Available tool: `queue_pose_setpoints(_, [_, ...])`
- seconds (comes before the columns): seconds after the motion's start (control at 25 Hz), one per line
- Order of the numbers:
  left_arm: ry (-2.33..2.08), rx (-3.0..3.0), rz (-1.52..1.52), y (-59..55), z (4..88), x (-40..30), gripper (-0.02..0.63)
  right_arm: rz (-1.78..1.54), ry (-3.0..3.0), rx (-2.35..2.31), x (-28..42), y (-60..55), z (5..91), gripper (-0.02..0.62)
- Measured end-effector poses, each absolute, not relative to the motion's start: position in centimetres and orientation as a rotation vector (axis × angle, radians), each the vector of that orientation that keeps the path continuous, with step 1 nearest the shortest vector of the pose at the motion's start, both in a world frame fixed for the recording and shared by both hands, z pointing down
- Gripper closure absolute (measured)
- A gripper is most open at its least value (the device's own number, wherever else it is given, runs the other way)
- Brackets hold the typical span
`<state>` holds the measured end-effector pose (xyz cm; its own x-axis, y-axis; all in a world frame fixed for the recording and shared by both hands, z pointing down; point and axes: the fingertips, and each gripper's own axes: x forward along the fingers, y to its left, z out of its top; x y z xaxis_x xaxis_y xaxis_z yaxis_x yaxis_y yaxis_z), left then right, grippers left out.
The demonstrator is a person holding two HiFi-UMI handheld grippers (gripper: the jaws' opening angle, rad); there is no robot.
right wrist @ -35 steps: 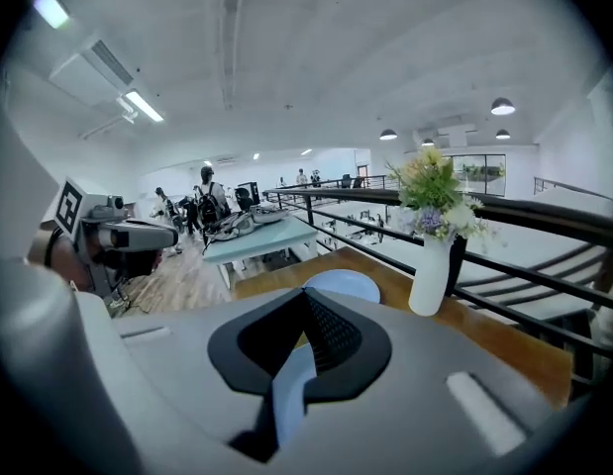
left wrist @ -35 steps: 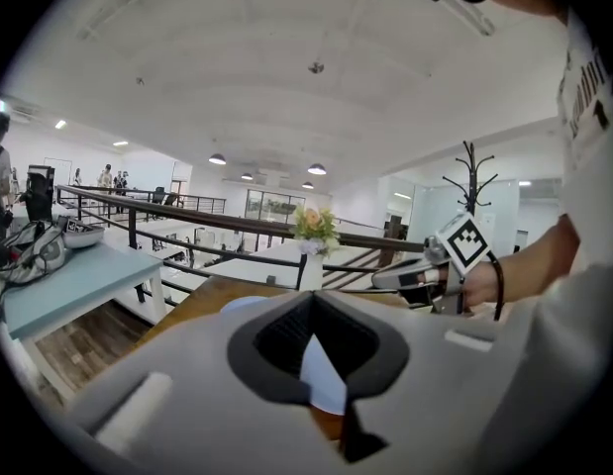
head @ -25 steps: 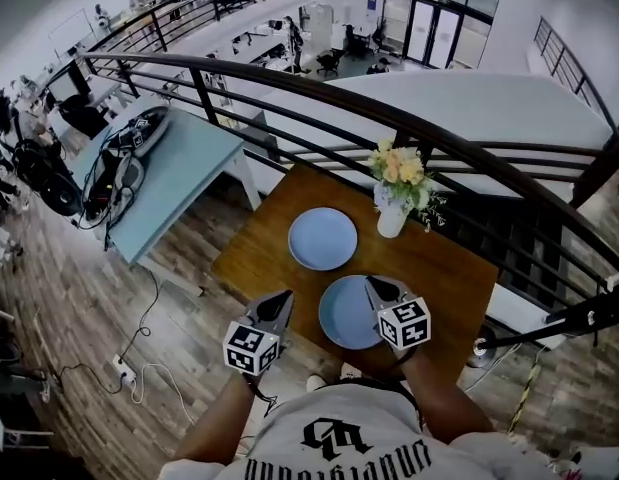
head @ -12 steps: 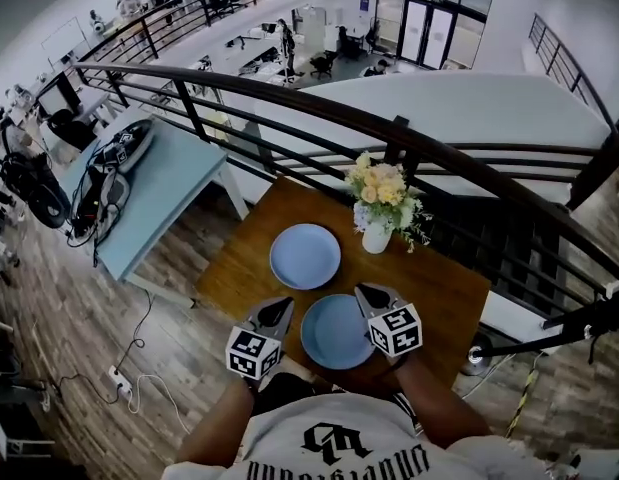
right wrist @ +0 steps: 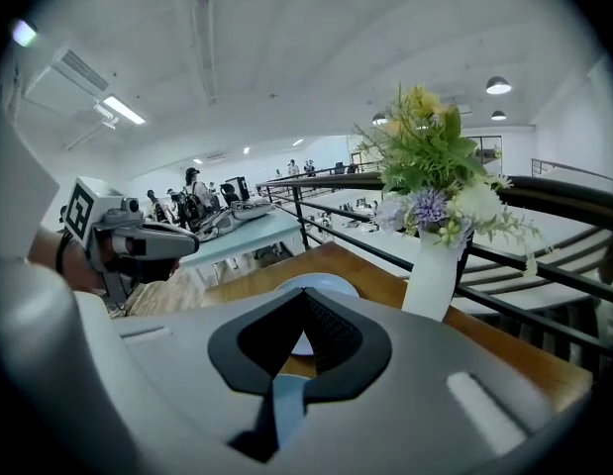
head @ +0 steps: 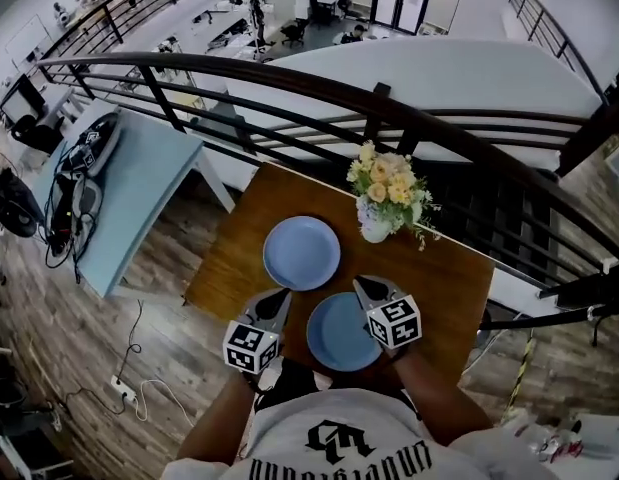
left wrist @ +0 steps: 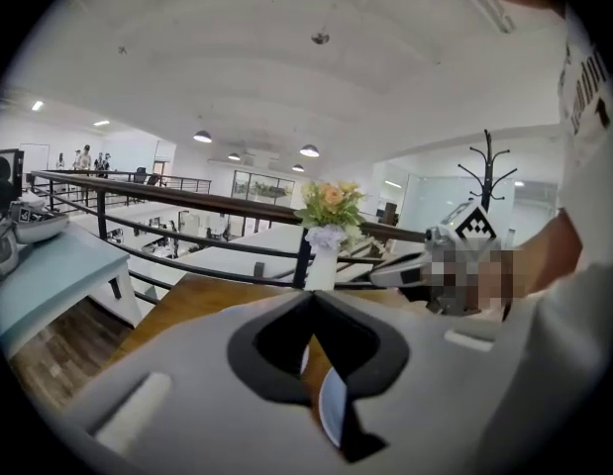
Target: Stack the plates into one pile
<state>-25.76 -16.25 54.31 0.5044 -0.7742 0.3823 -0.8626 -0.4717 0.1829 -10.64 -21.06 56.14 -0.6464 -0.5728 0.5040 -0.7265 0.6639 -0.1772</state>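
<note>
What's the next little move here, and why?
Probably open the right gripper beside the rim of the near plate. Its jaws are together and empty, and that plate lies flat on the table, apart from the far plate, so it needs gripping before it can be stacked.

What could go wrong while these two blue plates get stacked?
1. The flower vase stands close beside the far plate; a wide swing of the right gripper might tip it.
2. The near plate seems to lie right by the wooden table's front edge; a nudge could slide it off.
</note>
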Motion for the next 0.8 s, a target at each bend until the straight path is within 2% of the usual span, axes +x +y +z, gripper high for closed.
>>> queue_pose_setpoints(0.52, [-1.180,2.401,0.393,-22.2,58.0,-31.3,0.561,0.659,-2.338,1.160,-15.4,-26.5,60.3,0.588])
queue_pose_setpoints(0.8, [-1.102,2.403,0.419,-25.1,60.0,-32.7,0.560,0.776,-2.239,1.183,-16.3,-29.1,64.1,0.522])
